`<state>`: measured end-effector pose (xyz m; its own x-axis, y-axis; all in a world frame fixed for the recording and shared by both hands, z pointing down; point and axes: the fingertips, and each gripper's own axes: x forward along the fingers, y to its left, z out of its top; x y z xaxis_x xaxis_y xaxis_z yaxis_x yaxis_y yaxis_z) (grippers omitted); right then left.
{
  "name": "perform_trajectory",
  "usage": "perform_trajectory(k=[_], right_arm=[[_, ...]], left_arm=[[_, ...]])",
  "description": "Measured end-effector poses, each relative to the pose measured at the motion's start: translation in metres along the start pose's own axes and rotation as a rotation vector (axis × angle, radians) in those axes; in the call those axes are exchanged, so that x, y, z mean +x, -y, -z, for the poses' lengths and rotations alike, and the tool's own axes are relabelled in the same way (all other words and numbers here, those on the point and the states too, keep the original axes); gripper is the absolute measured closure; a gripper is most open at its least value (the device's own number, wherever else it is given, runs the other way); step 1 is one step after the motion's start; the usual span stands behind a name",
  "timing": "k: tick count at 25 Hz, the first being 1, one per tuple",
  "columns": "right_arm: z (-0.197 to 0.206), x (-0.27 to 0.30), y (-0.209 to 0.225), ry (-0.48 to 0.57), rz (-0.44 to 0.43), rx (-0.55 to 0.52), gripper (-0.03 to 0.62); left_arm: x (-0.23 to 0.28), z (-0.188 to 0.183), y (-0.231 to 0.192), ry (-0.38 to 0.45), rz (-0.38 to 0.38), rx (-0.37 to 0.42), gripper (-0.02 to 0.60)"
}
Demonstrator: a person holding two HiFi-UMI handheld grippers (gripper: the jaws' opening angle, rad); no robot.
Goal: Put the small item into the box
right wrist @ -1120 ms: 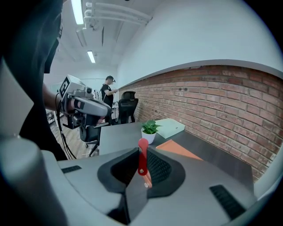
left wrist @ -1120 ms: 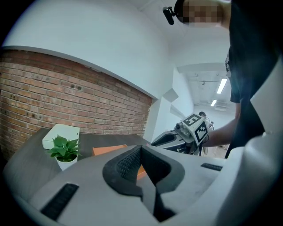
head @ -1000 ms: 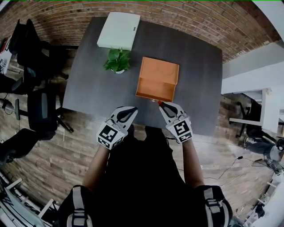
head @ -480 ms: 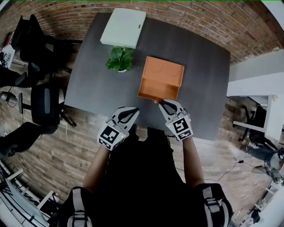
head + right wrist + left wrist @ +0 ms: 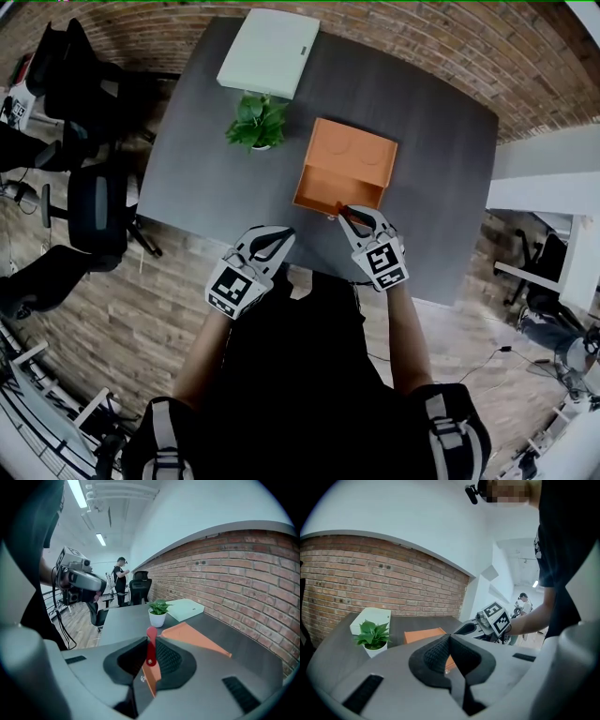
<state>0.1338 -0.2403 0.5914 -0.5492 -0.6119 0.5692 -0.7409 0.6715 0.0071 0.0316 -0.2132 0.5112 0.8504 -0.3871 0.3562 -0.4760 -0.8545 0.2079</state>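
An open orange box [image 5: 343, 172] lies on the dark table [image 5: 206, 150], seen as an orange slab [image 5: 194, 638] in the right gripper view and as an orange box [image 5: 423, 635] in the left gripper view. My right gripper [image 5: 343, 214] is shut on a small red and orange item [image 5: 150, 660], held at the box's near edge; its red tip [image 5: 338, 212] shows in the head view. My left gripper [image 5: 277, 232] hangs at the table's near edge, left of the box, its jaws together with nothing between them [image 5: 449, 641].
A small potted plant [image 5: 256, 121] stands left of the box and a white flat box [image 5: 269, 52] lies behind it. Black office chairs [image 5: 94, 206] stand left of the table. A brick wall runs behind the table, and a person [image 5: 120, 581] stands far off.
The right gripper with the item has edged slightly toward the box's near edge. The head camera has shifted, so the table sits a little further right. The left gripper has barely moved.
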Motion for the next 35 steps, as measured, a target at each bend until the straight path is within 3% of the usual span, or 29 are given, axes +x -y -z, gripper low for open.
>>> perform_trajectory(k=[22, 27, 35], right_arm=[[0.043, 0.044, 0.018, -0.1, -0.046, -0.011, 0.528], [0.054, 0.059, 0.022, -0.146, -0.055, -0.078, 0.528], [0.074, 0.085, 0.025, -0.242, -0.073, -0.059, 0.528]], left_arm=[[0.011, 0.004, -0.004, -0.025, -0.009, -0.02, 0.558], [0.009, 0.004, -0.006, -0.034, -0.014, -0.022, 0.558], [0.001, 0.006, -0.013, -0.043, -0.035, -0.033, 0.558]])
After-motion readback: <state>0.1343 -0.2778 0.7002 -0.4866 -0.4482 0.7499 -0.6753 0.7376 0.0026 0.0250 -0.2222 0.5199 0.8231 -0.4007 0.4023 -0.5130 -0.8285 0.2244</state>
